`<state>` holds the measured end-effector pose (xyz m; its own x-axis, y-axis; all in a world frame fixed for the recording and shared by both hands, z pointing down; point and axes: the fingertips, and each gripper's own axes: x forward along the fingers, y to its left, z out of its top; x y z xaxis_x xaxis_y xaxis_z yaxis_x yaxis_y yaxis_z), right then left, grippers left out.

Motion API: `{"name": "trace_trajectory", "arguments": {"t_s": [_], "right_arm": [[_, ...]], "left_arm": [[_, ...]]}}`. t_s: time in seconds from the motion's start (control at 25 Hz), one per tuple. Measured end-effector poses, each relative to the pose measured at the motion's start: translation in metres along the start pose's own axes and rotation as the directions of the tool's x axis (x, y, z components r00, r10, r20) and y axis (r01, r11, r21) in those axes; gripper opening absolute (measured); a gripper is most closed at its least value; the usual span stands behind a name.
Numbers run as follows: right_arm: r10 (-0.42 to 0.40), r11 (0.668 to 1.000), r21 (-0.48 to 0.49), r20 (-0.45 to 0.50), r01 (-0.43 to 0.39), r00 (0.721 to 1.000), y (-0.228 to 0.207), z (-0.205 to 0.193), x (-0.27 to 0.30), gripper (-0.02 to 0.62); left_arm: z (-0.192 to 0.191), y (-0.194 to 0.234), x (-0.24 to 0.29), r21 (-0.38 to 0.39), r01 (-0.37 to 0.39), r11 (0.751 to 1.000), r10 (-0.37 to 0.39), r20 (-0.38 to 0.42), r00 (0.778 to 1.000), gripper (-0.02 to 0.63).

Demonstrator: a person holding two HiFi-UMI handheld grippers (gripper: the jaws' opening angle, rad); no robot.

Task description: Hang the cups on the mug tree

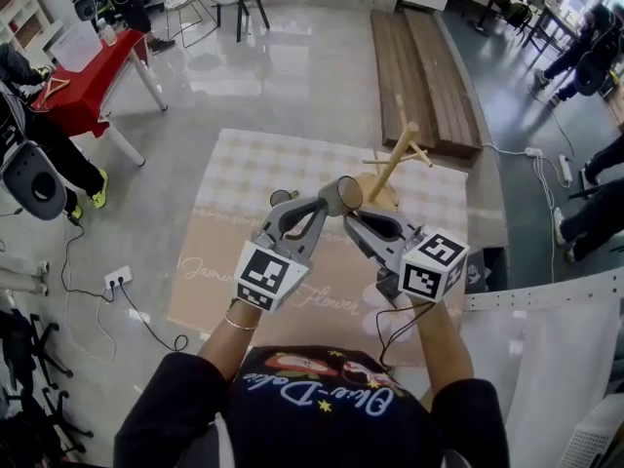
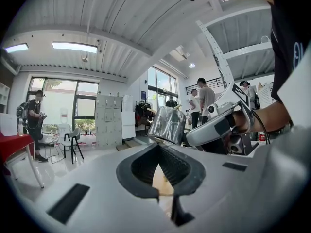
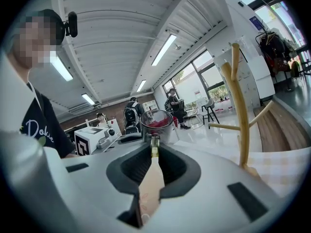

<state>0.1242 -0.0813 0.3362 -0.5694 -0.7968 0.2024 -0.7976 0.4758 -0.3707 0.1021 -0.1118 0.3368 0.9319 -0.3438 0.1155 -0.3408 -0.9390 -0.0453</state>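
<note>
shiny metal cup [image 1: 340, 195], bare wooden mug tree [image 1: 395, 159], matt cloth mat [image 1: 253, 169].

Shiny silver cup [image 1: 341, 195]; pale wood mug tree [image 1: 394, 162]; floor mat [image 1: 253, 169] beige-white check above, tan below with white script.

A large open lab hall, industrial in build: ribbed metal ceiling [image 2: 97, 13], strip lights [image 2: 75, 46], tall windows [image 2: 87, 106], grey lockers [image 2: 108, 120]. A power strip [image 1: 118, 278] lies on the polished floor [image 1: 292, 76], and people [image 2: 206, 98] stand about
</note>
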Motion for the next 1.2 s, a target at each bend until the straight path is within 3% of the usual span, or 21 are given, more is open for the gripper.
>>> {"name": "trace_trajectory", "arguments": {"t_s": [1.2], "right_arm": [[0.067,0.986,0.150,0.036,-0.072,0.997,-0.028,-0.015,0.019,0.048]], "left_arm": [[-0.025,0.018,0.020,-0.018,-0.036,0.999,0.034,-0.079,0.996,0.002]]}}
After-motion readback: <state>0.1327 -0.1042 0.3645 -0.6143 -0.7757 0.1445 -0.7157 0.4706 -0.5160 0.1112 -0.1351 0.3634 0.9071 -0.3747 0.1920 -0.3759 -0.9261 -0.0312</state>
